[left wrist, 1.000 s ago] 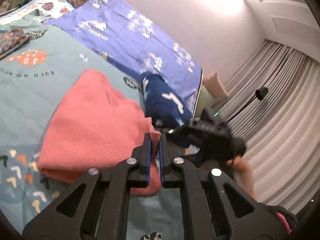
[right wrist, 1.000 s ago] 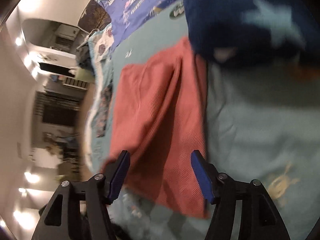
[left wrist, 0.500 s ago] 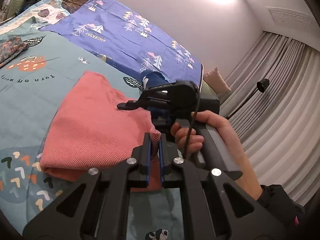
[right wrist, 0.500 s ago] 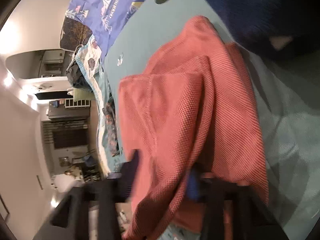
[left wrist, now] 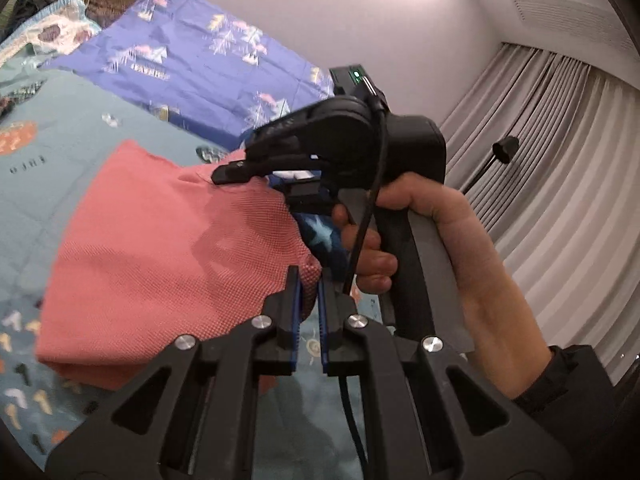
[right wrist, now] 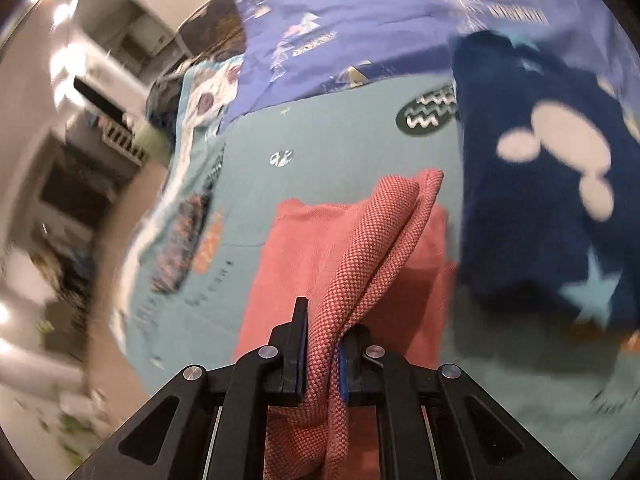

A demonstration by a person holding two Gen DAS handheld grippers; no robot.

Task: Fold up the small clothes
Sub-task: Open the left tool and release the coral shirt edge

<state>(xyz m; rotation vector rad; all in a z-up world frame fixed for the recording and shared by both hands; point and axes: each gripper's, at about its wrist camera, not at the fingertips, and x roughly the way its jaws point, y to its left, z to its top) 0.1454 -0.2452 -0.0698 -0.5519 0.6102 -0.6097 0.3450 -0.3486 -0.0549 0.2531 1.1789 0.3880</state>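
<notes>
The right gripper [right wrist: 323, 356], spread wide over the pink garment [left wrist: 168, 264] a second ago, now pinches a bunched ridge of its knit and has lifted it off the teal bedspread [right wrist: 340, 136]. The left gripper [left wrist: 309, 300] keeps its jaws pressed on the garment's near corner, as before. With 2 holds secured, I judge the fold can begin. The rest of the garment lies on the bed toward 9 o'clock in the left view; a navy star-print piece [right wrist: 540, 168] sits just beside it at 2 o'clock in the right view.
</notes>
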